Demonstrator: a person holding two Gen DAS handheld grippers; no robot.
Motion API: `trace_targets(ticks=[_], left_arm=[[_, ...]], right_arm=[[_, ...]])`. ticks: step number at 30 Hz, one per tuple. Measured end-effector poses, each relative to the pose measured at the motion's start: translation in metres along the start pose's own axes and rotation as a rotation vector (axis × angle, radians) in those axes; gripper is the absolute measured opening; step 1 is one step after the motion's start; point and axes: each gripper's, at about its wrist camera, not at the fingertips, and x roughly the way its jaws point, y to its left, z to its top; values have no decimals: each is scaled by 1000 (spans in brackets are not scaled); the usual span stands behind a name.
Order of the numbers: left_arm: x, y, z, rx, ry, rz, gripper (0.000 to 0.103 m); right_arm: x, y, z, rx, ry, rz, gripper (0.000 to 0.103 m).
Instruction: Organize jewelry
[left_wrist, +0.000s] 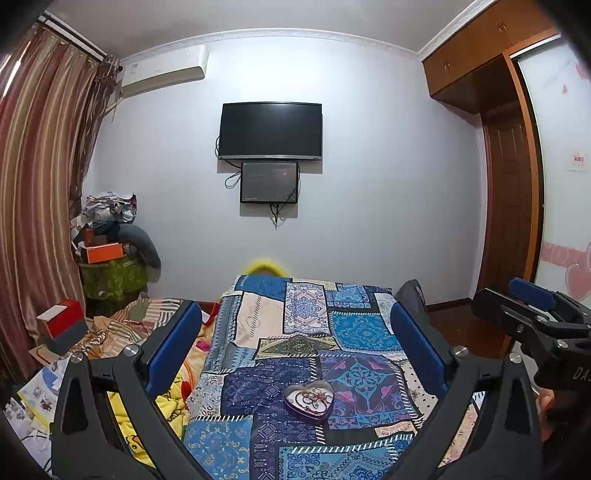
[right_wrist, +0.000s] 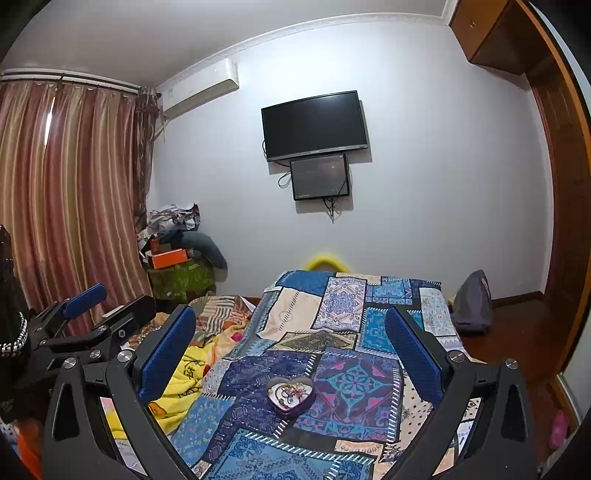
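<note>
Item: heart-shaped tin (left_wrist: 308, 400) of tangled jewelry (left_wrist: 312, 398), on bed ahead between my spread left gripper (left_wrist: 295, 343); right gripper (right_wrist: 291, 339) likewise spread, empty; I'd descend slowly, pinching one strand.

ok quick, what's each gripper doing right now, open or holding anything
Left gripper: open, holding nothing, above the patchwork bedspread.
Right gripper: open, holding nothing; the heart-shaped jewelry tin lies untouched ahead of it.

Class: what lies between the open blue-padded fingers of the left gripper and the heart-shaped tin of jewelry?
Only blue patchwork bedspread; the left wrist view shows nothing else between the left gripper and the heart-shaped tin.
</note>
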Motion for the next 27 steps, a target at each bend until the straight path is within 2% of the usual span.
trace_targets(ticks=[27], left_arm=[[4, 1, -2, -8, 9, -31, 103]], right_arm=[[2, 1, -2, -5, 7, -4, 102]])
